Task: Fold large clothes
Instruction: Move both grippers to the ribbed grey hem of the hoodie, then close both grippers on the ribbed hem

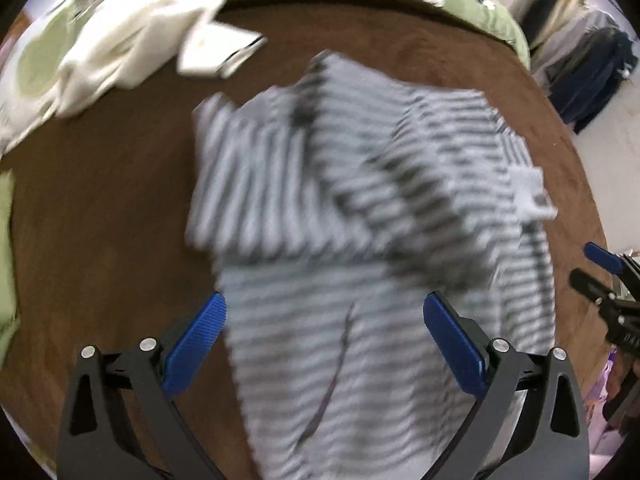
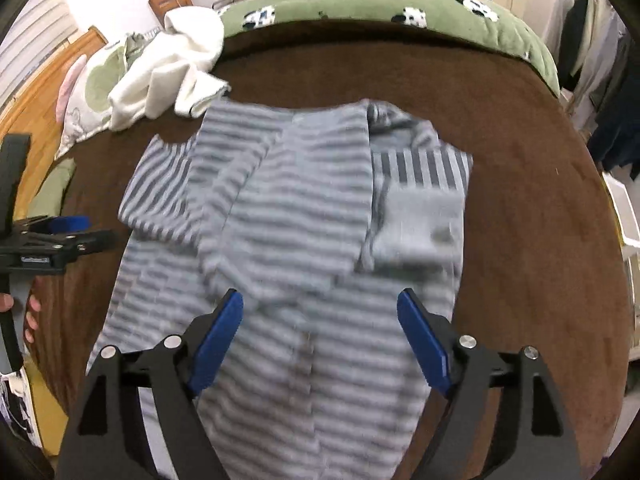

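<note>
both the left gripper & right gripper spread wide, empty; pinch striped shirt hem corners evenly, fold w/o dragging.

Blurred striped garment on brown blanket, left tool spread wide above it — white clothes beyond
</note>
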Demonstrator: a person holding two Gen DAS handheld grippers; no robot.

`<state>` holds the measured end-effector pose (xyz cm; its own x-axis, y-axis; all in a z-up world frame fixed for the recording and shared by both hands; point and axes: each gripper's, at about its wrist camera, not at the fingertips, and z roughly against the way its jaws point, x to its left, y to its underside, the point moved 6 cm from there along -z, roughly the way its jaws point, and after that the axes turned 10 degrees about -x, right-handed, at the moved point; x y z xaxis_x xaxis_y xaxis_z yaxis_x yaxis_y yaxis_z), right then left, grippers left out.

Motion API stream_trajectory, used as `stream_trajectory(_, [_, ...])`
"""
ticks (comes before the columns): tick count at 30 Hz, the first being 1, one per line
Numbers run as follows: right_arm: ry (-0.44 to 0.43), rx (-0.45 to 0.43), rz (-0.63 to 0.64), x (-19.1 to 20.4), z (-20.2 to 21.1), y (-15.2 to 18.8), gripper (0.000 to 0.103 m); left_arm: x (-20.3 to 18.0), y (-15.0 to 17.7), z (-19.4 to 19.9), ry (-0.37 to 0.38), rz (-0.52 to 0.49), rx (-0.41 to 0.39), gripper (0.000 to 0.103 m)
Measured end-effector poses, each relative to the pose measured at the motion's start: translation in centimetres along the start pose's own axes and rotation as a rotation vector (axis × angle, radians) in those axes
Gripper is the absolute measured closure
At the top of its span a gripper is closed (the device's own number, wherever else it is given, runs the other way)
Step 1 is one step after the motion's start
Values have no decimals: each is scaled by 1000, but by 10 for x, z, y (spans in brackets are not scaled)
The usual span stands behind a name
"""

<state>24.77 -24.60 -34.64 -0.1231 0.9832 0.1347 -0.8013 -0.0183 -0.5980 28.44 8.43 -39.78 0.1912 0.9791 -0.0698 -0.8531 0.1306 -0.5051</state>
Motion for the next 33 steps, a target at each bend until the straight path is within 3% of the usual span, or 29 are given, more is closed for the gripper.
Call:
stream_trajectory(5, [48, 41, -32, 7, 24, 52, 8, 41, 57, 24, -59, 19, 23, 6])
stream_trajectory(10, [109, 68, -100, -2, 38, 102, 6, 61, 105, 31, -69, 66, 37, 6])
stream_trajectory(14, [138, 82, -182, -18, 45, 140, 6, 55, 137, 25, 17, 99, 23, 6])
stream_trajectory(21, [53, 85, -294, -33, 49, 188, 6, 36, 179, 17, 162, 133, -2, 6])
stream_trajectory(27, [-16, 99, -307, -22, 37, 208, 15, 25, 210, 4, 283, 166, 49, 6])
stream_trajectory(31, [0, 104, -286, -14, 28, 211, 20, 18, 215, -1, 291, 166, 55, 6])
stream_trajectory(33, [39, 112, -271, -12, 24, 210, 36, 17, 213, -1, 301, 188, 53, 7])
